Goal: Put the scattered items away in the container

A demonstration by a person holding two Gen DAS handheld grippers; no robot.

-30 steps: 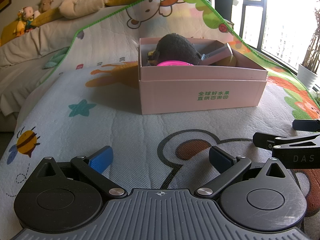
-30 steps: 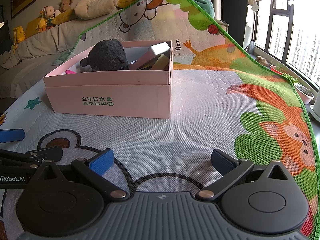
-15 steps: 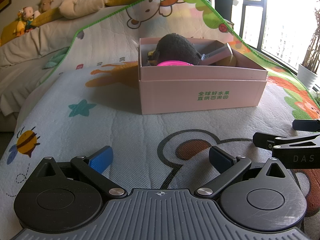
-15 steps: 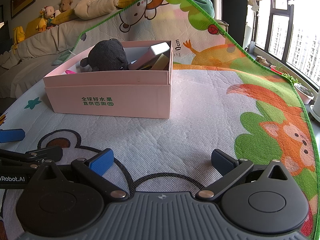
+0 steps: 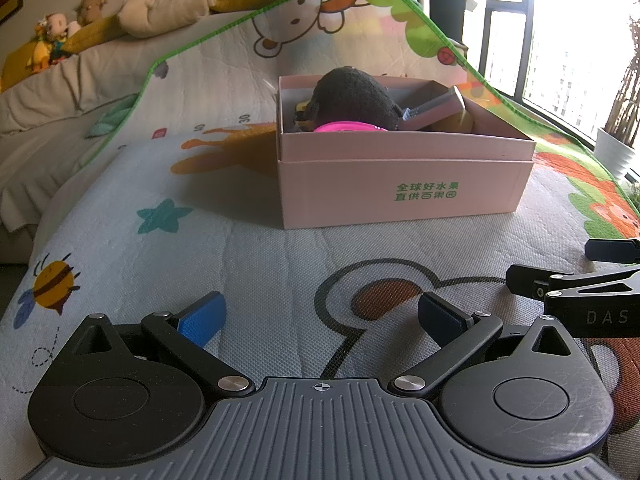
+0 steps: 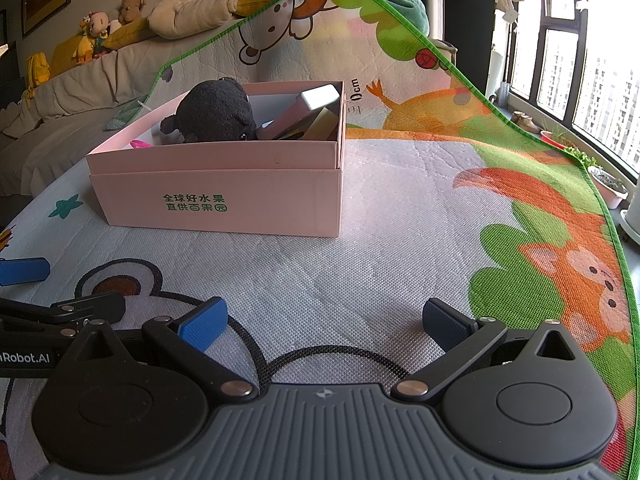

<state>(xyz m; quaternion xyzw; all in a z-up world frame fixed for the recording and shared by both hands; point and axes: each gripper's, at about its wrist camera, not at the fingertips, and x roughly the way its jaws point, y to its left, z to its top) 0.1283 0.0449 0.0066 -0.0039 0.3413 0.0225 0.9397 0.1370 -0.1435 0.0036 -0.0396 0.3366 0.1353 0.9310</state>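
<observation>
Scattered items are no longer scattered, as far as either view shows: nothing has shifted over the last second, and the play mat (image 6: 400,216) around the pink box (image 5: 400,184) shows no loose objects. Both tools sit low on the mat in front of the box, the left gripper (image 5: 322,316) and the right gripper (image 6: 324,320) each with its jaws spread wide and nothing between them. That stillness, with no loose object in sight, suggests the tidying is finished or nearly so (anything lying behind the cameras would be out of view). Inside the box, a black plush toy (image 6: 218,114) rises above the rim on the left side, a bright pink object (image 5: 350,127) lies against the front wall beside it, and a pale flat case (image 6: 304,110) leans tilted toward the right end with a yellowish piece (image 6: 322,122) tucked under it. Soft toys line the sofa (image 6: 72,92) behind, well apart from the work.
</observation>
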